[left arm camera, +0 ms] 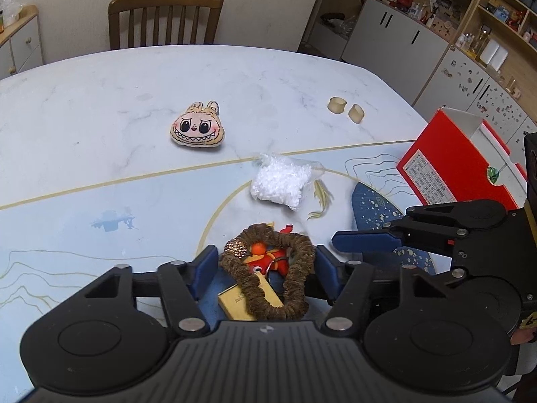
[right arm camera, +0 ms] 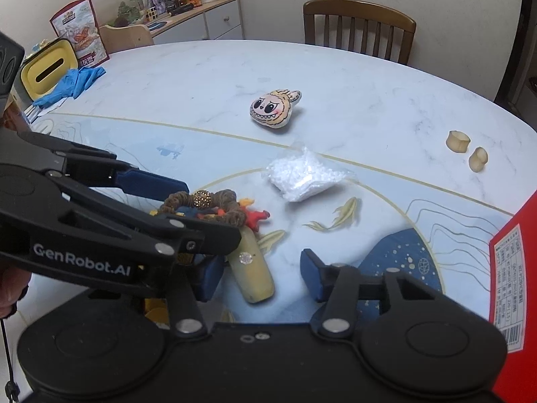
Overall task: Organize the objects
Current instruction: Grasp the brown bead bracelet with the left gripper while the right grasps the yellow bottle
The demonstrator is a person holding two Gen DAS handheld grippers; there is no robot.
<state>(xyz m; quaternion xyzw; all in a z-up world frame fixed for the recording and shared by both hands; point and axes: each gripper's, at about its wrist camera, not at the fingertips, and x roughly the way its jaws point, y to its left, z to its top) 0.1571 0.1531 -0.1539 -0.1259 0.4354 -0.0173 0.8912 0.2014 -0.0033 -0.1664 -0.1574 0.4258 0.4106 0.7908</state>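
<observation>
My left gripper (left arm camera: 265,265) is shut on a brown fuzzy scrunchie (left arm camera: 295,275), with a blue pad against each side. Inside the ring lie a red and orange toy (left arm camera: 268,258) and a small yellow box (left arm camera: 235,299). In the right wrist view the same scrunchie (right arm camera: 201,201) sits between the left gripper's fingers (right arm camera: 151,181). My right gripper (right arm camera: 261,277) is open around a cream oblong clip with a gem (right arm camera: 251,268); a gap shows on the clip's right side. One of the right gripper's fingers (left arm camera: 365,241) shows beside the scrunchie.
On the marble table (left arm camera: 100,100) lie a plush face (left arm camera: 198,129), a bag of white beads (left arm camera: 280,181) and two beige rings (left arm camera: 337,104). A red box (left arm camera: 446,164) stands at the right. Blue gloves (right arm camera: 72,84) and a yellow box (right arm camera: 47,72) sit far left. A chair (left arm camera: 164,16) stands behind.
</observation>
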